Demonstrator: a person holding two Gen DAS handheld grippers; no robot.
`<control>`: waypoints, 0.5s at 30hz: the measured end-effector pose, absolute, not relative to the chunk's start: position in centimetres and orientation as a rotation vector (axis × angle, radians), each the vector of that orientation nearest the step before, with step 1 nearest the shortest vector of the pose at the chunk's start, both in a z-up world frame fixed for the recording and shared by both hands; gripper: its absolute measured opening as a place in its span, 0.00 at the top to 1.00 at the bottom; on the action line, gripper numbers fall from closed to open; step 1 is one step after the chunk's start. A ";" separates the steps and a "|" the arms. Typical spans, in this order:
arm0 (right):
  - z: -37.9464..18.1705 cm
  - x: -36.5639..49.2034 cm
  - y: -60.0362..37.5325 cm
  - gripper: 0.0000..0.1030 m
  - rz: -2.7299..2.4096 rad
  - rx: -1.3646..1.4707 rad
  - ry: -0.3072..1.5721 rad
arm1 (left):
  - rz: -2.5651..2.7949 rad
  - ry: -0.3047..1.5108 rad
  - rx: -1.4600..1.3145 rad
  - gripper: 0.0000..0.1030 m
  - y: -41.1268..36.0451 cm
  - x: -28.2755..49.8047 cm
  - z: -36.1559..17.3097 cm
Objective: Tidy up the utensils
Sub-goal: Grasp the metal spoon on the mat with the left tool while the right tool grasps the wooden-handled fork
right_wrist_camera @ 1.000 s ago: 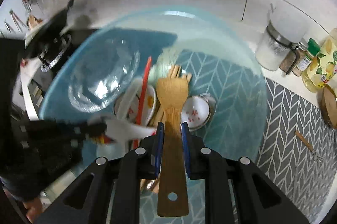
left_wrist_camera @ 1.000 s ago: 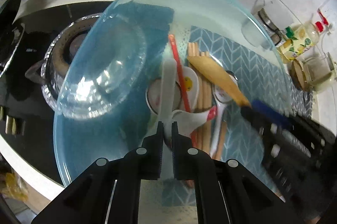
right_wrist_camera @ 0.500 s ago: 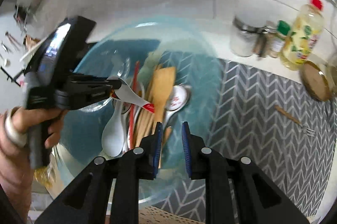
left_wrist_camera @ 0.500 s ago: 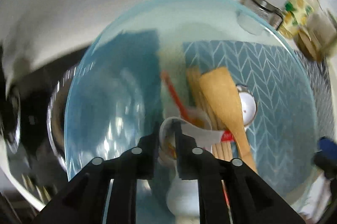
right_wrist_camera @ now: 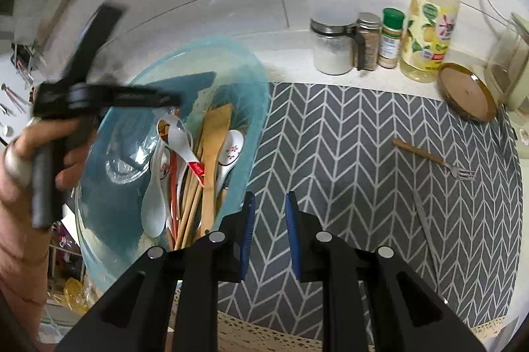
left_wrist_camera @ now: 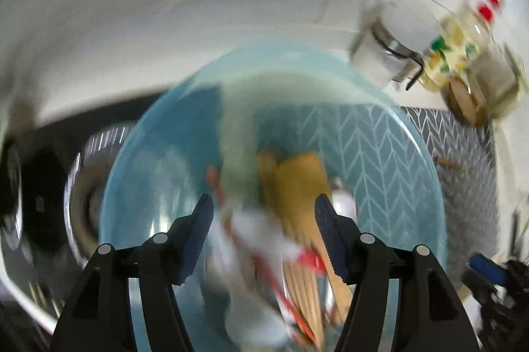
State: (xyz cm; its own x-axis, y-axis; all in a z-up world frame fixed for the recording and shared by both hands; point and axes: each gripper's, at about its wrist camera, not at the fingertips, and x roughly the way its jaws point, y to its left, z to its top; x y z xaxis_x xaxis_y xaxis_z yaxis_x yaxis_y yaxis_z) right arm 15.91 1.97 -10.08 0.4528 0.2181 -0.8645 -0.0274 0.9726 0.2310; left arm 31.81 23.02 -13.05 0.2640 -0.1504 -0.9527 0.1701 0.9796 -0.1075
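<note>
The left hand-held gripper hangs over the blue bowl with its jaws opening and nothing pressed between the pads. A second ago those jaws were pinched on a white spoon's handle; that white spoon now lies in the bowl on top of the other utensils, so it has just been let go. The right hand-held gripper stands narrow and empty over the grey patterned mat, beside the bowl's rim. A second ago it gripped the wooden spatula; the spatula now rests in the bowl among the chopsticks and the other spoons. Both tools are dropped, which suggests this round of gathering is done and both hands are free for the next piece. A fork with a wooden handle lies well apart on the mat, and a thin grey utensil lies nearer the right gripper; these look like what is left to collect.

The left view is badly smeared by motion, so the pile under the left gripper cannot be sorted piece by piece. The bowl's near edge is cut off behind the gripper bodies. A clear glass dish sits inside the bowl, its outline hard to follow.
</note>
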 end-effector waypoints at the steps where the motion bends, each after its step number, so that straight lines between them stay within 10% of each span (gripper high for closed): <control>1: -10.1 16.0 1.8 0.82 0.151 0.199 1.089 | -0.213 1.302 -0.007 0.34 23.6 31.3 -13.2; 15: -11.0 16.1 -0.4 0.82 0.171 0.215 1.108 | -0.220 1.386 0.043 0.33 19.5 31.2 -16.8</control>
State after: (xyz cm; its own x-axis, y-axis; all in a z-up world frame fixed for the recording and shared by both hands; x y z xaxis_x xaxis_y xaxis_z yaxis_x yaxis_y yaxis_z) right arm 16.14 -0.44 -10.98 0.4365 0.2427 -0.8664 -0.0295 0.9663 0.2558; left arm 31.17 19.48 -16.75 0.1670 -0.1289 -0.9775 0.1799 0.9788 -0.0983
